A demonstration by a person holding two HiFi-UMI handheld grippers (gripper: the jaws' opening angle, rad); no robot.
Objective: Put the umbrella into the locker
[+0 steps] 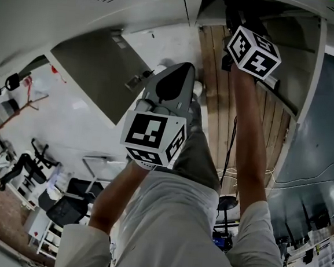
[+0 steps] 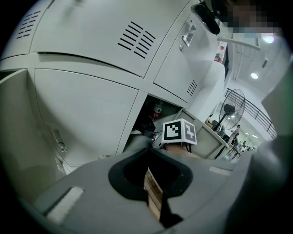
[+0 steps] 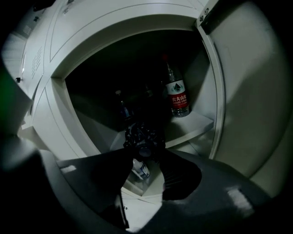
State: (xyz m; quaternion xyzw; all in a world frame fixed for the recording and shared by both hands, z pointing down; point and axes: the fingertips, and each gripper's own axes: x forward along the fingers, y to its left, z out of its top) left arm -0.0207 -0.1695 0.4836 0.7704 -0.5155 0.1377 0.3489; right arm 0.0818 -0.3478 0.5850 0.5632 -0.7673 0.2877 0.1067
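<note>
1. While the left gripper [image 2: 149, 153] is idling, fingers clenched on nothing, the right gripper [image 3: 143, 153] is grasping the umbrella [image 3: 142, 137].
2. The umbrella is pointing lengthwise straight ahead into the open locker [image 3: 59, 91], beside a bottle [image 3: 177, 93].

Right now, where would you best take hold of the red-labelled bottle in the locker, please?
Around its body at the red label, coming level from the open front: the bottle stands upright on the shelf, far back near the locker's right wall.
</note>
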